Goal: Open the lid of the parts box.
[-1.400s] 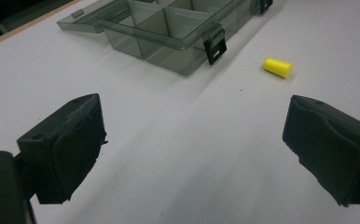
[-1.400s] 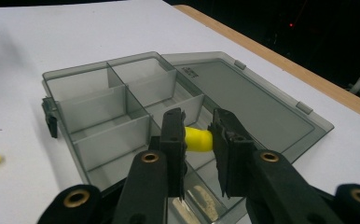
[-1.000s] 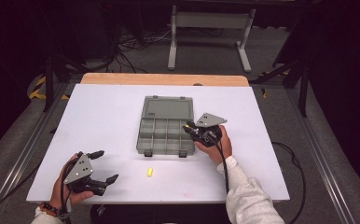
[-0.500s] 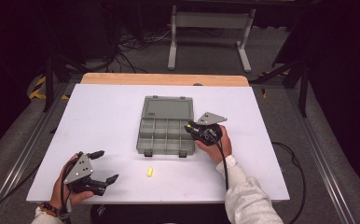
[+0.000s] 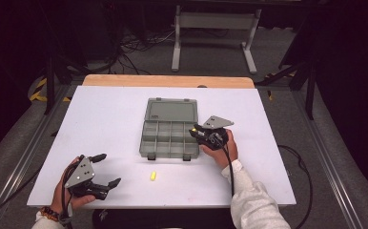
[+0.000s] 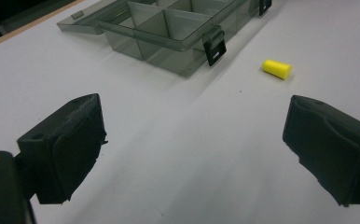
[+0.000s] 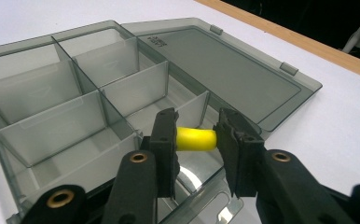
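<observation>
A grey clear compartment box (image 5: 168,136) lies open mid-table, its lid (image 5: 171,109) folded back flat. My right gripper (image 5: 195,129) hovers at the box's right edge. In the right gripper view a yellow earplug (image 7: 194,139) spans the gap between its pads (image 7: 165,135), above a right-hand compartment (image 7: 52,126). These jaws have just been opening, and the plug still touches both pads. My left gripper (image 5: 108,169) rests open at the front left with nothing between its fingers (image 6: 61,154). A second yellow earplug (image 5: 153,176) (image 6: 277,69) lies on the table in front of the box.
The white table top (image 5: 101,124) ends in a wooden strip (image 5: 168,81) at the far side. Two black latches (image 6: 214,45) hang on the box's front wall. Dark floor, cables and a metal stand surround the table.
</observation>
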`<state>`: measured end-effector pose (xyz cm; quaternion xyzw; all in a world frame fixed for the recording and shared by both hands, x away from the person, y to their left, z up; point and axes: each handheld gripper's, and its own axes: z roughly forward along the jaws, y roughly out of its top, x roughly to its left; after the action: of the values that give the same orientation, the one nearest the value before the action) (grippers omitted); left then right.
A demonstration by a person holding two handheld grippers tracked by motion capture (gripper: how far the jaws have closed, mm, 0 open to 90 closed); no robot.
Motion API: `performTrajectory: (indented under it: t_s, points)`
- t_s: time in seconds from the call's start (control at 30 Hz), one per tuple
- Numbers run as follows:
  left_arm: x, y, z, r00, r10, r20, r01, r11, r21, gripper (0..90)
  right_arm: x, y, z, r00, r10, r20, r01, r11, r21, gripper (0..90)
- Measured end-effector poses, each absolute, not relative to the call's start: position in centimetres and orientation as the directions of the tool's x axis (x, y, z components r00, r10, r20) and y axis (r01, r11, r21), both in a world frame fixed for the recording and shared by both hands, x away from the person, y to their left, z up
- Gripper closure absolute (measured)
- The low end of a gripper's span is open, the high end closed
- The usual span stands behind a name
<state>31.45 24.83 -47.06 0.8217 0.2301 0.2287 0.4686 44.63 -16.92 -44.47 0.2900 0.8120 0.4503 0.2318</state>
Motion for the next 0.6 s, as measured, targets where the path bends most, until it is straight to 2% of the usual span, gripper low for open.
performTrajectory:
  t_s: [0.27, 0.6]
  points:
    - [31.5, 24.8, -47.1, 0.790, 0.593, 0.156, 0.167, -0.453, 0.876, 6.7, 44.5, -16.8, -44.6, -0.728, 0.676, -0.115, 0.264, 0.431, 0.863, 64.3]
    - [31.4, 24.9, -47.0, 0.789, 0.593, 0.158, 0.163, -0.450, 0.878, 6.7, 43.3, -17.0, -43.6, -0.735, 0.665, -0.135, 0.217, 0.418, 0.882, 60.1]
